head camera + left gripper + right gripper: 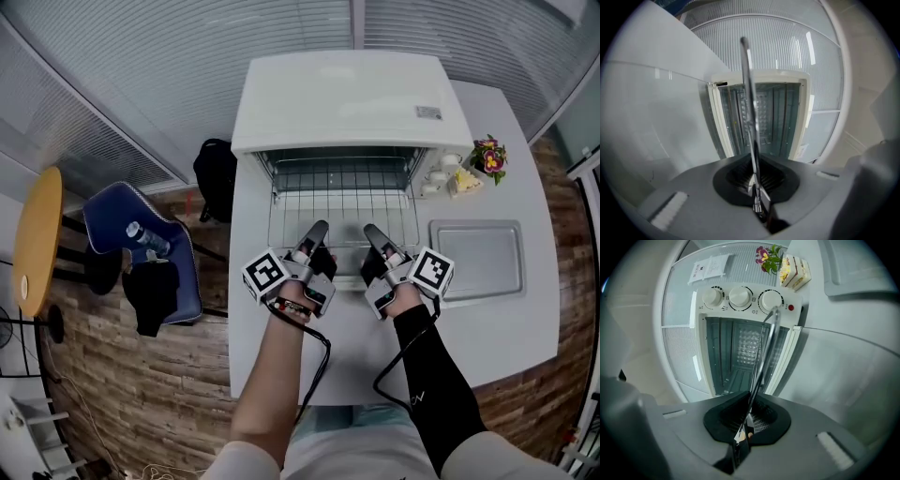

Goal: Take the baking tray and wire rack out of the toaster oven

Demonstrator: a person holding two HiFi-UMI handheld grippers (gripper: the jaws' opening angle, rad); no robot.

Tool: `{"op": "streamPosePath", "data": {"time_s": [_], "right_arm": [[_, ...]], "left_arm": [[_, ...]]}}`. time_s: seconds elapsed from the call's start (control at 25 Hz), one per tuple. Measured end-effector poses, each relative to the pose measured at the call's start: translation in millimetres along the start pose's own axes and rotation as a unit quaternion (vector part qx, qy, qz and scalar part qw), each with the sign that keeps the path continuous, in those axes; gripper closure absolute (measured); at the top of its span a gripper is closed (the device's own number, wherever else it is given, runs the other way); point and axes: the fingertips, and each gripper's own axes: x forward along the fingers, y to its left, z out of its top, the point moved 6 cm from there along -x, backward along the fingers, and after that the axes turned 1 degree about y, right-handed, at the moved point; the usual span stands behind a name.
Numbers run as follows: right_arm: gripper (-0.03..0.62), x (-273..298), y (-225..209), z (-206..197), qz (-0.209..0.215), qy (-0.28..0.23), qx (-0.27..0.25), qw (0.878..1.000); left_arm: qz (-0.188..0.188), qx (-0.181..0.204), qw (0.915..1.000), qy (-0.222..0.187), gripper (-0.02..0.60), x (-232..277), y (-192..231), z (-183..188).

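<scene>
**Head view.** We hold the left gripper (319, 230) and the right gripper (372, 232) side by side at the front edge of the wire rack (342, 202). The rack sticks partway out of the open toaster oven (347, 98), which stands on the white table (375, 356). The baking tray (476, 258) lies flat on the table just right of the oven, outside it. Only this view shows the blue chair (112, 216) at left, with a bottle (147, 238) on it.

**Left gripper view.** The jaws are clamped on the rack's front wire, which we see edge-on as a thin bar. The oven cavity lies beyond.

**Right gripper view.** The jaws are likewise closed tight on that wire. Here we see the three knobs (740, 297) face-on, where the head view gives only small white bumps. Flowers (768, 256) and a cake slice (796, 270) sit past them.
</scene>
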Motion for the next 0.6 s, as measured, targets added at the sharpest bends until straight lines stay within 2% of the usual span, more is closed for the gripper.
{"op": "streamPosePath", "data": {"time_s": [0.16, 0.6], "right_arm": [[0.591, 1.2, -2.5, -0.3, 0.007, 0.012, -0.005, 1.0], [0.591, -5.4, -0.1, -3.3, 0.019, 0.028, 0.007, 0.999]], "left_arm": [[-0.013, 0.0, 0.9998, -0.014, 0.523, -1.2, 2.4, -1.7], [-0.006, 0.0, 0.9992, -0.039, 0.523, -9.0, -0.1, -10.3]]}}
